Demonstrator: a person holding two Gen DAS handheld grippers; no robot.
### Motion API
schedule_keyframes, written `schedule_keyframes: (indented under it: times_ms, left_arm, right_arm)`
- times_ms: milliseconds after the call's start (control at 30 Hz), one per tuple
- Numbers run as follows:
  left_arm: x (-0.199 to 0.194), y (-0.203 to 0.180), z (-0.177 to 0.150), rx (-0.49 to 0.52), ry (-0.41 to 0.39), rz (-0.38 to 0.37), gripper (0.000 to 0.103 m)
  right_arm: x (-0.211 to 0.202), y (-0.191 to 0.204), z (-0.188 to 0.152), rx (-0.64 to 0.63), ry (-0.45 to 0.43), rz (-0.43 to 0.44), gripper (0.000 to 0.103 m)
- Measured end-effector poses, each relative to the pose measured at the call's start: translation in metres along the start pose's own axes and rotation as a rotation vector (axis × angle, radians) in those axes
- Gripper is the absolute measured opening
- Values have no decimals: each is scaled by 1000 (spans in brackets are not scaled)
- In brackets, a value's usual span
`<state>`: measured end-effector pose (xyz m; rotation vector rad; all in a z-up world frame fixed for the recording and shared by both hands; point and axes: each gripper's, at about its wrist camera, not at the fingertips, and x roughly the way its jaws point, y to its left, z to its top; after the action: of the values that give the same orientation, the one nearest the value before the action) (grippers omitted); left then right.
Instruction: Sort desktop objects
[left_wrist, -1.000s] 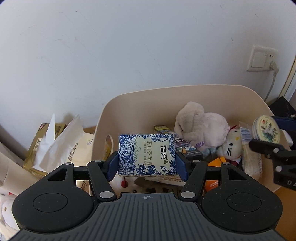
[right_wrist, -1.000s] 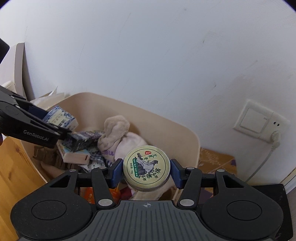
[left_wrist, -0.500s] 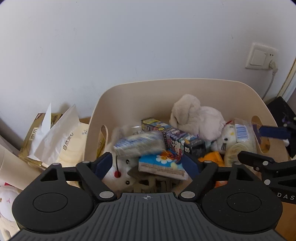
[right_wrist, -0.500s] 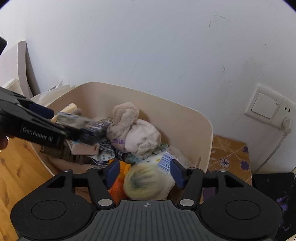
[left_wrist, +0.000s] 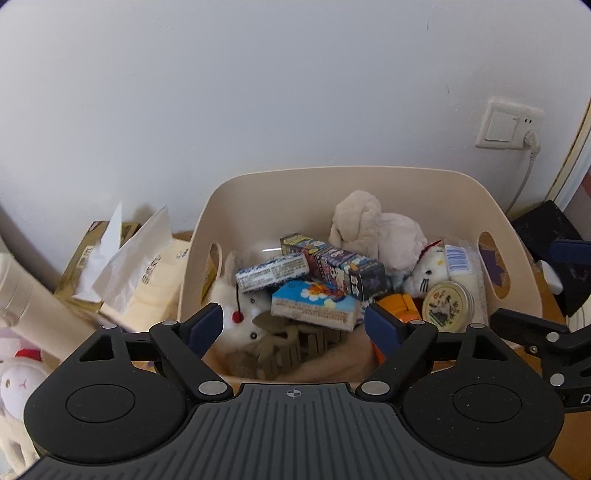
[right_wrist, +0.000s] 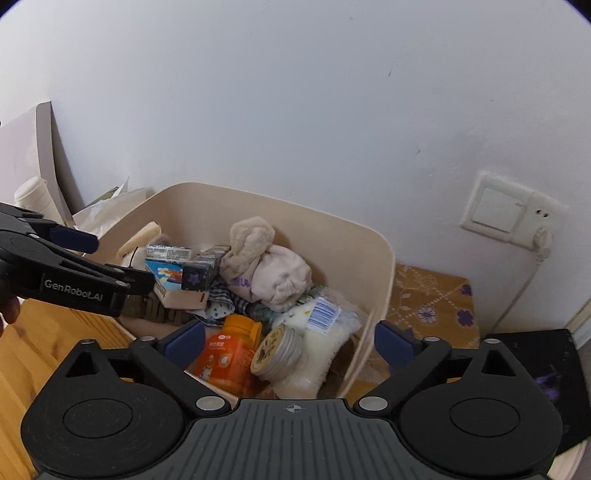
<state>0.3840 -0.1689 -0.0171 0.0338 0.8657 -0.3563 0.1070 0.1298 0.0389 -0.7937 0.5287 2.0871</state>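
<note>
Beige bin (left_wrist: 236, 206) heaped with toys, boxes, round tin (right_wrist: 275, 352) seemingly tilted, right claw (right_wrist: 288, 341) opening empty, left claw (left_wrist: 293, 326) spread.

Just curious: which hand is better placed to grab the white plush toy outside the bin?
Left: the plush toy sits left of the open, empty left tool; the right view misses it.

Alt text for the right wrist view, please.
The right gripper, empty, jaws opening, hangs over a beige bin holding a round tin, an orange bottle and plush toys; the left gripper reaches in beside it.
</note>
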Motion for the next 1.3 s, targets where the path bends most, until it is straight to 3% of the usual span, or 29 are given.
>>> schedule_keyframes:
  times_ms: [200,333,667,833,967,1300]
  left_arm:
    - [-28,9,-11,-81,21,12,86]
    - [-53,7,-21,-61,-8,36,86]
    - [-110,-11,-54,-25,-27,5,86]
    - [-140,-14,-73,-36,-38,-22,86]
    - [-172,-12,-85,-48,-81,0,86]
    - [-235,5,-115,-115,-80,22,86]
  right_arm:
    - [-32,4,-1,65,7,-58,103]
    - [-53,8,-9,83,-1,-81,103]
    - [-100,24,-32,124,1,-106,103]
    - [-133,35,-43,172,-19,-115,103]
    - [-159,46,-52,167,-34,-136,103]
    - [-225,76,-79,158,-94,-200,103]
